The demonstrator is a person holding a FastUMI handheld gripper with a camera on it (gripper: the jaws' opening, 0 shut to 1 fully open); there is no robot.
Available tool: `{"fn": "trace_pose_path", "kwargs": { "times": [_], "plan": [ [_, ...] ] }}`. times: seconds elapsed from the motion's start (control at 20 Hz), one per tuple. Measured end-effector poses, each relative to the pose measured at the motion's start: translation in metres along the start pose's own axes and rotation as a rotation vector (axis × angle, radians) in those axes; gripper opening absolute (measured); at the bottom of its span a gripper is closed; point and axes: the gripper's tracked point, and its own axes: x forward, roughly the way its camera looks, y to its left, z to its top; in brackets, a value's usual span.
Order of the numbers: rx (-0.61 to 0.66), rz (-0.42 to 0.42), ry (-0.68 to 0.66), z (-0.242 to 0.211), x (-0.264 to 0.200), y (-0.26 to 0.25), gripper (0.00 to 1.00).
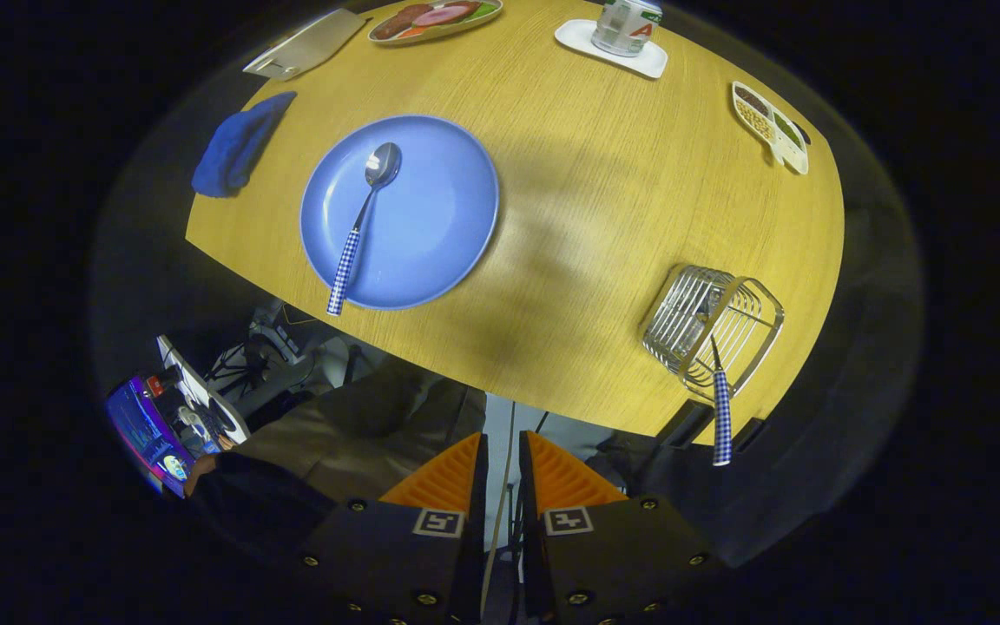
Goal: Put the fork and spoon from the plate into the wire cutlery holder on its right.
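A: What's on the table (604,200), from the left?
B: A blue cloth (238,146), then the blue plate (439,217) with the spoon (363,217) lying on it, its checked handle over the near rim.
A: And the fork?
B: The fork (720,408) stands in the wire cutlery holder (708,325), right of the plate.
A: The gripper (503,460)?
B: High above the table's near edge, its fingers almost closed with a narrow gap, holding nothing

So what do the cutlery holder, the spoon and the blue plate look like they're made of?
Wire cutlery holder: bare shiny metal wire, by its bright thin bars. Spoon: polished metal bowl with a mirror glint; the checked handle looks like plastic or ceramic. Plate: smooth matte blue, ceramic or melamine, hard to say. The gripper hangs nearly closed, empty, well short of the table.
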Motion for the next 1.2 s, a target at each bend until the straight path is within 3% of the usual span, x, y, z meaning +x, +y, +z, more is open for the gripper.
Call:
{"fn": "trace_pose_path", "kwargs": {
  "times": [0.5, 1.2],
  "plan": [
    [-0.045, 0.068, -0.049, 0.043, 0.03, 0.092, 0.19],
    [0.034, 0.104, -0.109, 0.11, 0.059, 0.142, 0.19]
  ]
}}
